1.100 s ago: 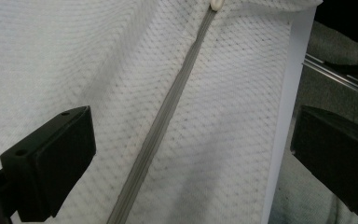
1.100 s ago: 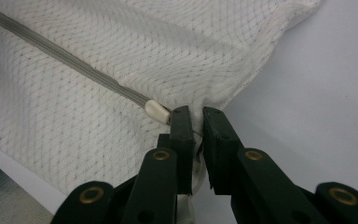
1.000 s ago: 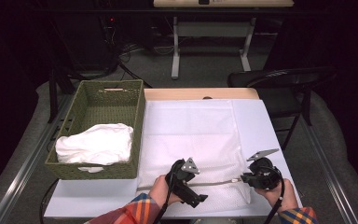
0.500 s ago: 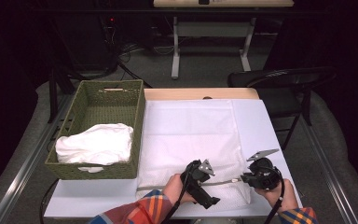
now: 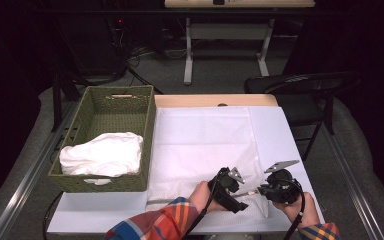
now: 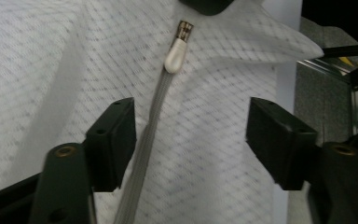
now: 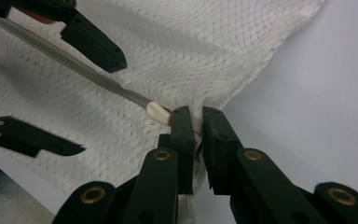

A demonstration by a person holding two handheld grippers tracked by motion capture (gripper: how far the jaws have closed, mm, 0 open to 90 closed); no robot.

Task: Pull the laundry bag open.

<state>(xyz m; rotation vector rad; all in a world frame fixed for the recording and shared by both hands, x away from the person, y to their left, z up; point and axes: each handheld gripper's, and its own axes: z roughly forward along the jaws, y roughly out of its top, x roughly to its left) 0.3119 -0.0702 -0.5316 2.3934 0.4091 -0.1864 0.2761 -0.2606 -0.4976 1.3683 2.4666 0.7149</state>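
Left tool [image 5: 237, 190] nearer right tool [image 5: 261, 190], over white-clothed table [image 5: 280, 130].

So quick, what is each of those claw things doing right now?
Left gripper: open, jaws just closing in around the grey zip, not yet pinching.
Right gripper: shut on the mesh bag by the zip's end.

high view: fixed above the near table [image 5: 280, 125] edge, looking forward and down, far off. both gripper views: riding low, close over the white mesh cloth [image 6: 214, 116], along own jaws. shared by all: cloth and grey cord [image 7: 74, 70].
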